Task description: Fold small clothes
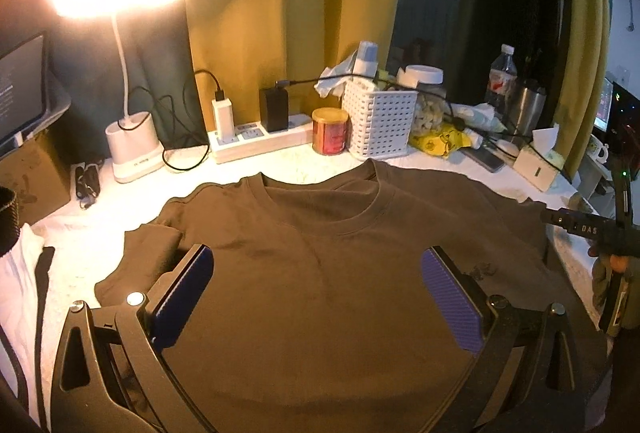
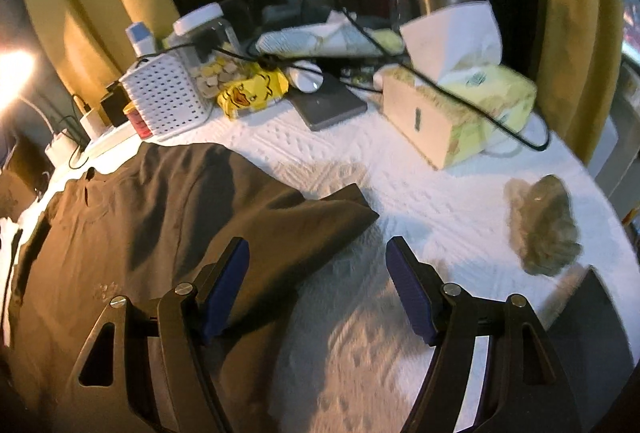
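- On my far left in the left wrist view, a lit desk lamp (image 1: 132, 137) stands at the back of the white cloth-covered table (image 1: 288, 163), with a power strip (image 1: 260, 141) beside it
- My left gripper (image 1: 316, 295) hangs over the brown T-shirt (image 1: 320, 273), its jaws spread wide with nothing between the blue pads (image 1: 182, 297)
- That shirt lies flat, front up, collar (image 1: 324, 209) pointing away from me; its chest fills the gap between my left fingers, and its one sleeve is bunched just beyond the left finger
- A red tin (image 1: 330, 131) and a white perforated basket (image 1: 378, 121) sit behind the collar
- In the right wrist view, my right gripper (image 2: 318, 285) is also wide open and empty
- Its left finger sits over the shirt's edge, its right finger over bare white cloth; the other sleeve (image 2: 340, 211) stretches out just ahead of the gap
- Further right, a tissue box (image 2: 456, 109) stands at the back and a grey crumpled wad (image 2: 540, 225) lies well clear of the shirt
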Demonstrator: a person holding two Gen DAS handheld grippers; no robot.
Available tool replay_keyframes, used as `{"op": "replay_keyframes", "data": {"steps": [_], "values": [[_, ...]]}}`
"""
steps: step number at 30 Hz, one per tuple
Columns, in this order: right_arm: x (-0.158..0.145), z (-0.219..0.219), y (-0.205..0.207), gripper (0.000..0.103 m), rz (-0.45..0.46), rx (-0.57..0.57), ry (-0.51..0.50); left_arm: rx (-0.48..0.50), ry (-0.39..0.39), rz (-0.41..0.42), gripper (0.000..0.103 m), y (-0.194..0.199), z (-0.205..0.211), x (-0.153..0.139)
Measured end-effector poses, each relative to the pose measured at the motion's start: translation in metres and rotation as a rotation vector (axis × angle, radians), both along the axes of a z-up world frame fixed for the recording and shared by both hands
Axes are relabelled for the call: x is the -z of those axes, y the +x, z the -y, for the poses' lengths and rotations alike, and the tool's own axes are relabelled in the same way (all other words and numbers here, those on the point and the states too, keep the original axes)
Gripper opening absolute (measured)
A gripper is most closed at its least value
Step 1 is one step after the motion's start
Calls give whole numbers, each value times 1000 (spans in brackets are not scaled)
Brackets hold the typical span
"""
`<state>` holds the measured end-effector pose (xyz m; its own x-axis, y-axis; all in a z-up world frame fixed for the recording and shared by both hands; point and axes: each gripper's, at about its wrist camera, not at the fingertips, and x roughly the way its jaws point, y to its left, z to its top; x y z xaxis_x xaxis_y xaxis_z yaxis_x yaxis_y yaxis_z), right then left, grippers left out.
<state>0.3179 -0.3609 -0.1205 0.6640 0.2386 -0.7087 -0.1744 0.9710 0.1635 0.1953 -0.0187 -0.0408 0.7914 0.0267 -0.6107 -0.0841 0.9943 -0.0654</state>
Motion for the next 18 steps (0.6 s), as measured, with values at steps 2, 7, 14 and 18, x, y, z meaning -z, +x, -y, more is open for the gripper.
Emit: {"op": "replay_keyframes", "data": {"steps": [2,7,14,18], "values": [[6,1,11,70,-33,-8,24,-5,-4,-9,102,5,-2,3],[10,-6,25,45,-52,-60,48,-11,-13,-27,102,14,-8,11],[3,-5,34,4,-10,-27,-3,-14,-17,-23,102,17,-15,13],[-8,12,34,3,18,43,-16,-34,-16,-10,102,11,-25,10]]}}
